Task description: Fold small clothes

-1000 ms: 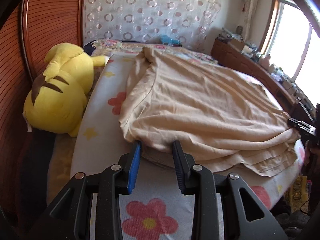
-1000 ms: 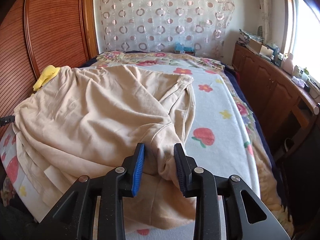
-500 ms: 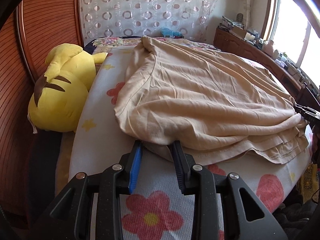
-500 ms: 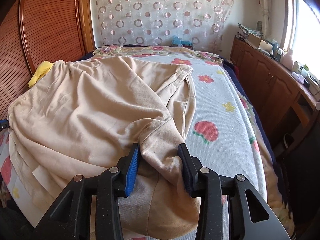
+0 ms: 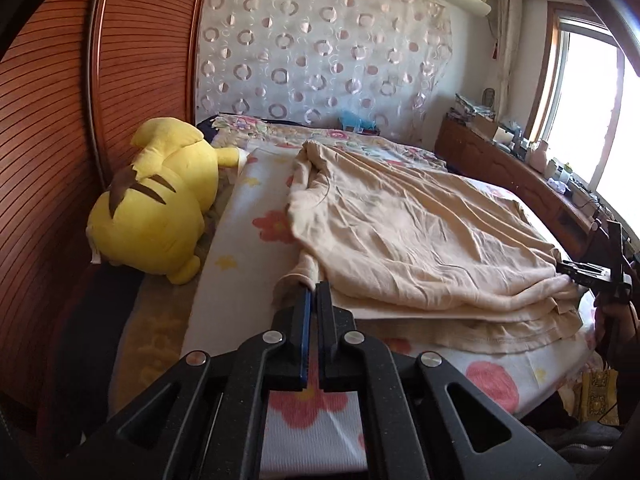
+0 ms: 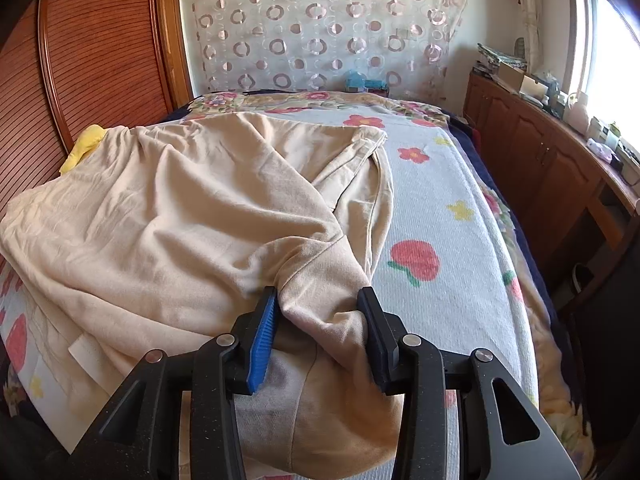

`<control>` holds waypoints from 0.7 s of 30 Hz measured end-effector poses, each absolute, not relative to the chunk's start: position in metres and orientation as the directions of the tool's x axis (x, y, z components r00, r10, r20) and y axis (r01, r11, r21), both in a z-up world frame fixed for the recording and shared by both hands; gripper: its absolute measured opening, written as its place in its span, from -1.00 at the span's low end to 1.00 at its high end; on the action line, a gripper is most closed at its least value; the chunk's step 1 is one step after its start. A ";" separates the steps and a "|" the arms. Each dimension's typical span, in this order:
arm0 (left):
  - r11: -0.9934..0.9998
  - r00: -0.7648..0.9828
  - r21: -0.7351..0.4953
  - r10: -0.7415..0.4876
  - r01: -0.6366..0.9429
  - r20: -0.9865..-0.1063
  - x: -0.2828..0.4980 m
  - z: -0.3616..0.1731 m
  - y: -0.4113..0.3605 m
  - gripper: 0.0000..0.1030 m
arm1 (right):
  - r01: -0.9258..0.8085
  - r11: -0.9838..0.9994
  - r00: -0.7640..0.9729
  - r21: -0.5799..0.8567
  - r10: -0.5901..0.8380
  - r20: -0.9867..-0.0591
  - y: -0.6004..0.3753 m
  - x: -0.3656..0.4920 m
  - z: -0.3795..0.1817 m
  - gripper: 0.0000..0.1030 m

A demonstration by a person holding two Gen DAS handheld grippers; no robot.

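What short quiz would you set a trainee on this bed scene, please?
1. True or false: the left hand-held gripper is shut on an edge of the beige garment.
2. In the left wrist view, what lies left of the garment? A: yellow plush toy; B: laundry basket; C: folded towel.
3. Fill in: the bed cover is printed with ____.
Key: 1 true; 2 A; 3 flowers.

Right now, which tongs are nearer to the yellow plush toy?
Left. The left tongs pinch the beige garment edge near the yellow plush toy; the right tongs are at the garment's far side.
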State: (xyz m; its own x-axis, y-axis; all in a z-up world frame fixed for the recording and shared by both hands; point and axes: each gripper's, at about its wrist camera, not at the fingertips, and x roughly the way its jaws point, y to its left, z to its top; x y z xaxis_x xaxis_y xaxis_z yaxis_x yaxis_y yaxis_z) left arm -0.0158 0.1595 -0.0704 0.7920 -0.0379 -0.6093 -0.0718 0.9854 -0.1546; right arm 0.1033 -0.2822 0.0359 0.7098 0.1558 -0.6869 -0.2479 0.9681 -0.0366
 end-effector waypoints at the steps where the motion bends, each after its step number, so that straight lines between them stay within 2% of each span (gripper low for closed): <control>1: 0.985 0.787 -0.151 -0.030 -0.081 -0.616 -0.018 -0.072 0.161 -0.95 | -0.248 0.968 0.710 -0.036 0.156 -0.687 -0.282 0.103 0.036 -0.19; 4: 0.984 0.769 -0.108 0.039 -0.139 -0.637 -0.020 -0.077 0.169 -0.95 | -0.249 0.968 0.709 -0.033 0.159 -0.687 -0.283 0.103 0.037 -0.19; 6: 0.979 0.767 -0.138 0.026 -0.148 -0.641 -0.019 -0.078 0.178 -0.90 | -0.249 0.968 0.709 -0.034 0.158 -0.687 -0.284 0.102 0.037 -0.19; 8: 0.979 0.772 -0.158 -0.002 -0.128 -0.635 -0.015 -0.076 0.182 -0.68 | -0.249 0.968 0.709 -0.034 0.158 -0.687 -0.284 0.102 0.037 -0.19; 10: 0.982 0.775 -0.157 -0.017 -0.106 -0.632 -0.007 -0.073 0.182 -0.28 | -0.249 0.968 0.709 -0.033 0.159 -0.687 -0.284 0.102 0.037 -0.18; 12: 0.985 0.774 -0.147 -0.025 -0.088 -0.633 0.002 -0.071 0.179 -0.23 | -0.248 0.968 0.709 -0.031 0.160 -0.686 -0.284 0.102 0.037 -0.18; 18: 0.993 0.743 -0.112 -0.040 -0.047 -0.668 0.038 -0.077 0.169 0.19 | -0.248 0.968 0.709 -0.029 0.161 -0.686 -0.286 0.101 0.037 -0.18; 21: 0.993 0.703 -0.112 -0.051 -0.040 -0.709 0.058 -0.087 0.170 0.23 | -0.248 0.968 0.709 -0.028 0.161 -0.686 -0.286 0.101 0.037 -0.18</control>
